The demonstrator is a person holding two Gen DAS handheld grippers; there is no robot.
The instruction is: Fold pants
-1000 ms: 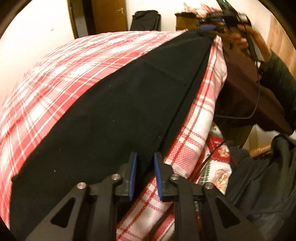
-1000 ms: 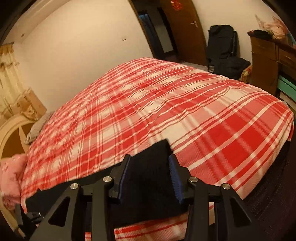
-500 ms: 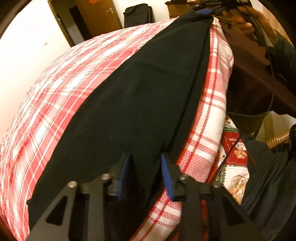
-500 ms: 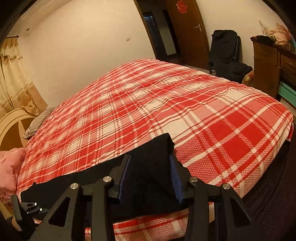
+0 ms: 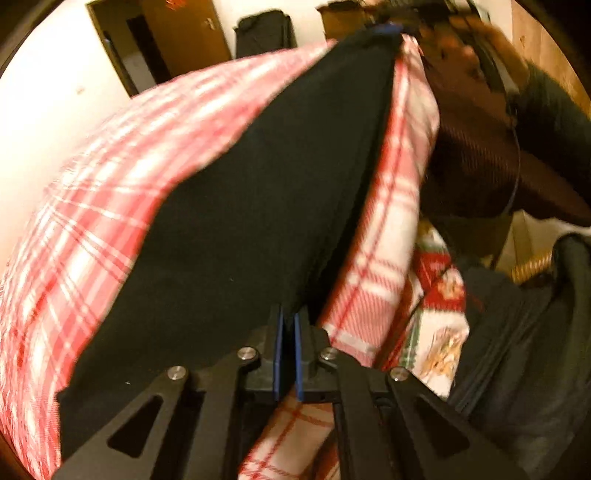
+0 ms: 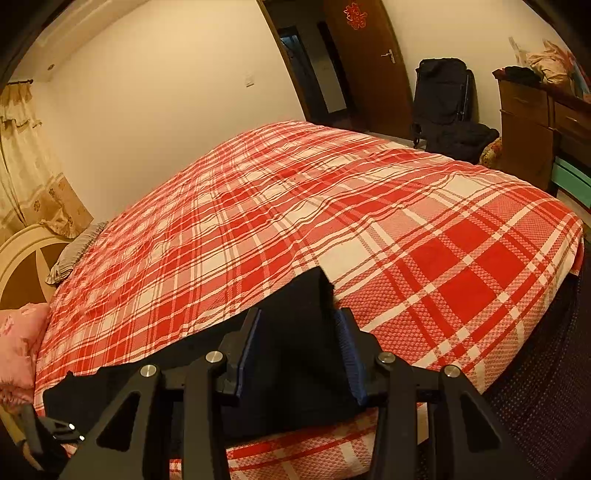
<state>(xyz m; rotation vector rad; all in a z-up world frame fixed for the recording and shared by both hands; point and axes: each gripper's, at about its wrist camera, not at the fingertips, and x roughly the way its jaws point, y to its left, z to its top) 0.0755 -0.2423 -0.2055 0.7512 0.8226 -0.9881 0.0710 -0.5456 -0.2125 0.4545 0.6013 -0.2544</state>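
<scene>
Black pants (image 5: 258,221) lie stretched along the near edge of a bed with a red-and-white plaid cover (image 5: 92,206). My left gripper (image 5: 288,317) is shut, its blue pads pinching the pants' near edge where it meets the plaid. At the pants' far end, the right gripper (image 5: 384,27) shows as a blue tip. In the right wrist view, a raised corner of the pants (image 6: 295,354) fills the gap between the right gripper's (image 6: 299,314) blue pads, which grip it. The pants run left toward the left gripper (image 6: 48,432) at the frame's corner.
The plaid bed (image 6: 369,206) spreads far beyond the pants. A pillow (image 6: 74,251) and pink cloth (image 6: 14,339) lie by the headboard. A black suitcase (image 6: 443,96) and wooden dresser (image 6: 528,122) stand by the door. A person's hand (image 5: 469,48) and a dark bag (image 5: 517,350) are beside the bed.
The left gripper's jaws have closed from a clear gap onto the pants' edge, and its view has rolled a little. The right gripper keeps its hold and place.
</scene>
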